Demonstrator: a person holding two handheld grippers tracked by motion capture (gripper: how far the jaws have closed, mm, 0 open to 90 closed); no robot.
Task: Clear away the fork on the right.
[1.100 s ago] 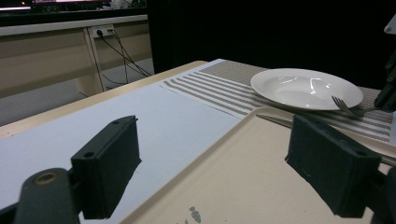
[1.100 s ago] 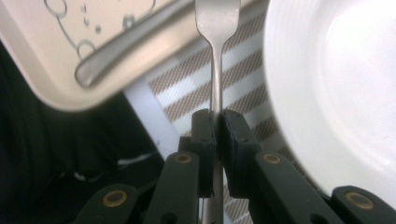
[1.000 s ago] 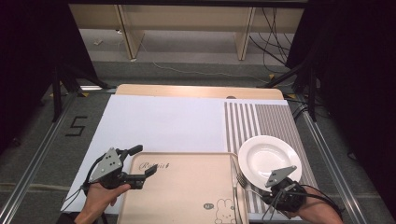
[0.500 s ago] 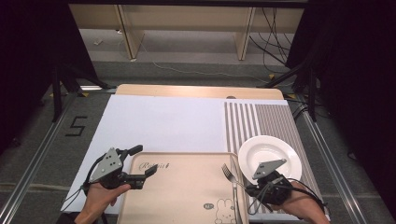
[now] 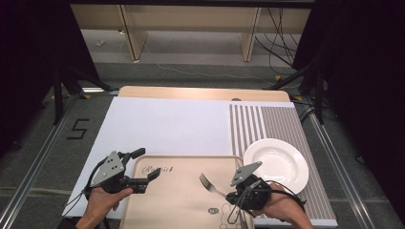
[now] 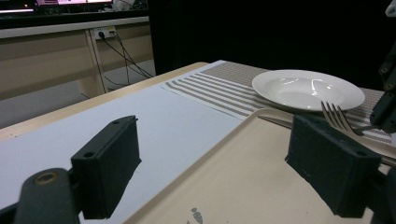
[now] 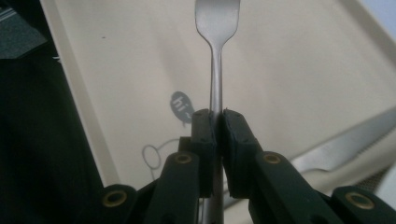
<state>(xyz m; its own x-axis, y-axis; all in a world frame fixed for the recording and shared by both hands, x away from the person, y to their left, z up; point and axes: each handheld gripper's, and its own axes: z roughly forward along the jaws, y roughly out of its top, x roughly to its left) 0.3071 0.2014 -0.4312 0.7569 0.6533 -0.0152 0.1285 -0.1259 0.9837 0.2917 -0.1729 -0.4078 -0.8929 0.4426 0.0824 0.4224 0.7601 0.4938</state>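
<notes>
The fork (image 5: 210,185) lay above the beige tray (image 5: 167,205), its handle pinched between the two black jaws of the right gripper (image 5: 237,198) and its tines pointing left and away, over the tray's middle. In the right gripper view the handle (image 7: 216,88) ran straight up from between the pads (image 7: 203,135), which were pressed together on the metal with no gap to either side; the fork's head reached the top edge. A knife (image 7: 336,144) lay along the tray's right rim, just beside that gripper. The white plate (image 5: 279,163) rested on the striped mat (image 5: 267,121), to the right of the tray and just beyond the right gripper — apart from the fork.

The left gripper (image 5: 143,166) hovered at the tray's far left corner, its jaws spread wide and holding nothing. In the left gripper view one pad (image 6: 109,163) stood over the white table cover (image 6: 154,116) and the other over the tray (image 6: 243,186), with the fork's tines (image 6: 338,119) and the plate (image 6: 308,88) beyond.
</notes>
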